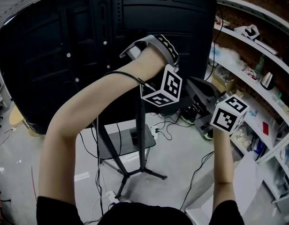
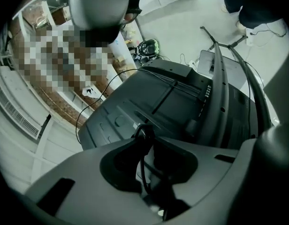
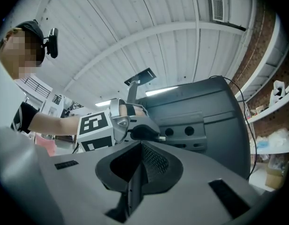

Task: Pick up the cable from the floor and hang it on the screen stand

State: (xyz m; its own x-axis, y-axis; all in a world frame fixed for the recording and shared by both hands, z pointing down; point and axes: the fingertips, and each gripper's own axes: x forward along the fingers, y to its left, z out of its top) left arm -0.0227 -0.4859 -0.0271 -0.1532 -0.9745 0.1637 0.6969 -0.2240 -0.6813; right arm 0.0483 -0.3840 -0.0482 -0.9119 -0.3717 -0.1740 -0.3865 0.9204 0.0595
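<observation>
The big black screen [image 1: 64,41] stands with its back to me on a stand whose pole [image 1: 142,135] ends in splayed legs. My left gripper [image 2: 145,134] is up against the screen's back and shut on the black cable [image 2: 143,165], which runs down between its jaws. In the head view the cable [image 1: 121,73] arcs over my left forearm toward that gripper's marker cube [image 1: 163,90]. My right gripper [image 3: 137,146] is shut with nothing in it. It hangs to the right, its marker cube [image 1: 229,115] level with the screen's lower corner, and looks across at the left gripper [image 3: 145,132].
Shelves [image 1: 257,74] with boxes, bags and a kettle run along the right wall. Loose wires and a power strip [image 1: 156,130] lie on the floor by the stand's dark base plate [image 1: 125,142]. A white panel [image 1: 238,186] sits at bottom right.
</observation>
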